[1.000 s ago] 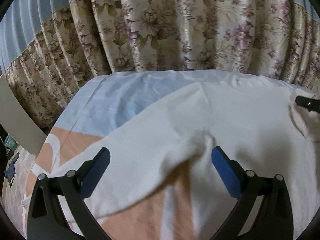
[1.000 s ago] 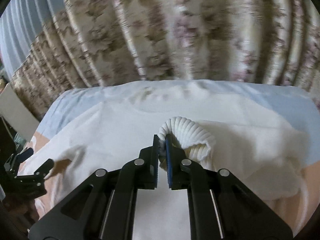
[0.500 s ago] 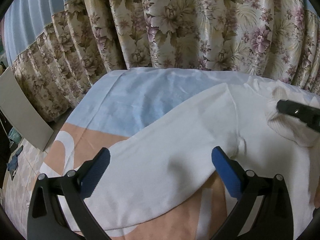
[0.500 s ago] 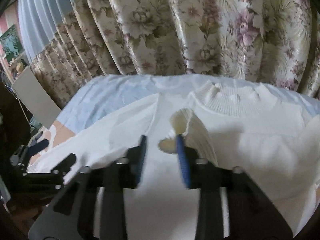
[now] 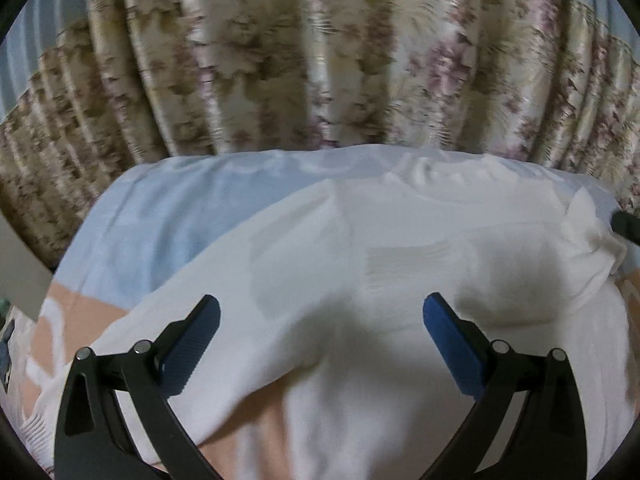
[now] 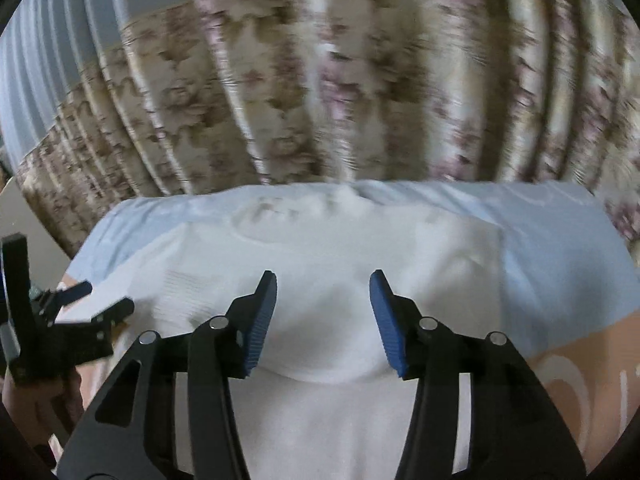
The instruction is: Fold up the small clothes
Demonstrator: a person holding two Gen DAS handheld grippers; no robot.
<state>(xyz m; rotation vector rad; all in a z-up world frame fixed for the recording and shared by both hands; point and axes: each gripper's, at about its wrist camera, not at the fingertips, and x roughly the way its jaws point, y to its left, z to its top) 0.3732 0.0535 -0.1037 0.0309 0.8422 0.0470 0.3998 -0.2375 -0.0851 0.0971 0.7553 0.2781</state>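
Observation:
A white knit sweater (image 5: 400,320) lies spread on the bed, its ribbed collar (image 6: 296,216) toward the curtain. One sleeve is folded across the chest, and its ribbed cuff (image 5: 404,258) lies flat there. My left gripper (image 5: 322,316) hangs open and wide above the sweater's lower body, holding nothing. My right gripper (image 6: 323,308) hovers over the chest; its jaws are opening and nothing is between them. The left gripper (image 6: 104,298) shows at the left edge of the right wrist view. The right gripper's tip (image 5: 628,226) shows at the far right of the left wrist view.
The bed sheet (image 6: 560,264) is light blue with peach patches (image 5: 84,312). A floral curtain (image 5: 320,72) hangs close behind the bed's far edge. A pale board (image 5: 20,272) leans at the left. A hand (image 6: 24,400) holds the left gripper.
My right gripper let go of the ribbed cuff, opened and drew back; the cuff now lies flat on the chest. The left gripper swung right over the sweater, still open.

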